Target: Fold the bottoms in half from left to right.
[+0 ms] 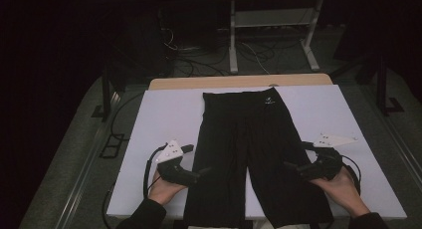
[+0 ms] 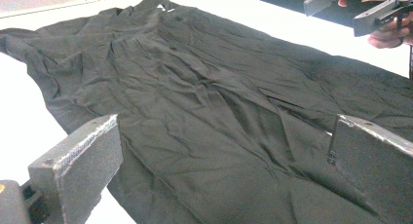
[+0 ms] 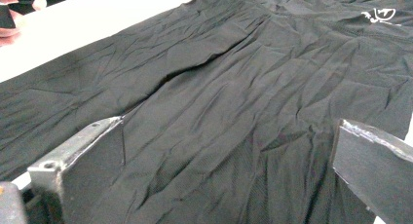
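Observation:
A pair of black trousers (image 1: 249, 139) lies flat on the white table cover (image 1: 164, 119), waistband at the far end and legs running to the near edge. A small white logo (image 1: 270, 103) sits by the waistband. My left gripper (image 1: 196, 160) is open at the outer edge of the left leg, its jaws pointing inward over the cloth. My right gripper (image 1: 297, 155) is open at the outer edge of the right leg. In the left gripper view the jaws of the left gripper (image 2: 224, 175) stand wide above the wrinkled trousers (image 2: 204, 102). The right gripper (image 3: 226, 175) likewise hovers over the trousers (image 3: 234, 87), with nothing pinched.
A wooden table edge (image 1: 239, 81) shows beyond the white cover. Farther back stand a white desk frame (image 1: 271, 35) and tangled cables (image 1: 199, 59) on the dark floor. Bare white cover lies on both sides of the trousers.

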Demonstrator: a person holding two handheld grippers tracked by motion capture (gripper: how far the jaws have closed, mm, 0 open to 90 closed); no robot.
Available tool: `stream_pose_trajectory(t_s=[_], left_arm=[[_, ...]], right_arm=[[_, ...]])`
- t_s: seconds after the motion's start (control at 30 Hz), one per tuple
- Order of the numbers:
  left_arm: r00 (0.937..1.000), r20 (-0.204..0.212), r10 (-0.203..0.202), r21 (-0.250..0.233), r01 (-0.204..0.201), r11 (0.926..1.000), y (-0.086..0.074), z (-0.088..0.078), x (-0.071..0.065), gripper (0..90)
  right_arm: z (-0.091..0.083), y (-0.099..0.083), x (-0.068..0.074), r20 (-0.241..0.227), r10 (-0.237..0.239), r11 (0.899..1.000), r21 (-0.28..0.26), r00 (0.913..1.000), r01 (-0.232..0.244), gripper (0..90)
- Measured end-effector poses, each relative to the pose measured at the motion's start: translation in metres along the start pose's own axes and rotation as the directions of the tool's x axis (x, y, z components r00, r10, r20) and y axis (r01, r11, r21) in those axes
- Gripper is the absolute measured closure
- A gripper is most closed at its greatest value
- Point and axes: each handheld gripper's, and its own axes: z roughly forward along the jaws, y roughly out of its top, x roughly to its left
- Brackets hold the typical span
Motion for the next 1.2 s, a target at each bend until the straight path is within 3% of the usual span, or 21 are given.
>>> stream_pose_trajectory(t_s=[0.5, 1.2], left_arm=[[0.9999, -0.008, -0.013, -0.009, 0.013, 0.9999, 0.000, -0.002, 0.000, 0.0], [0.9996, -0.014, -0.025, 0.001, 0.025, 0.9997, -0.001, -0.003, 0.002, 0.0]], right_arm=[[0.003, 0.023, 0.002, -0.012, 0.009, 1.000, 0.002, 0.9999, -0.009, 0.0], [0.014, 0.074, 0.000, -0.010, -0.047, 0.999, -0.003, 0.9988, 0.047, 0.0]])
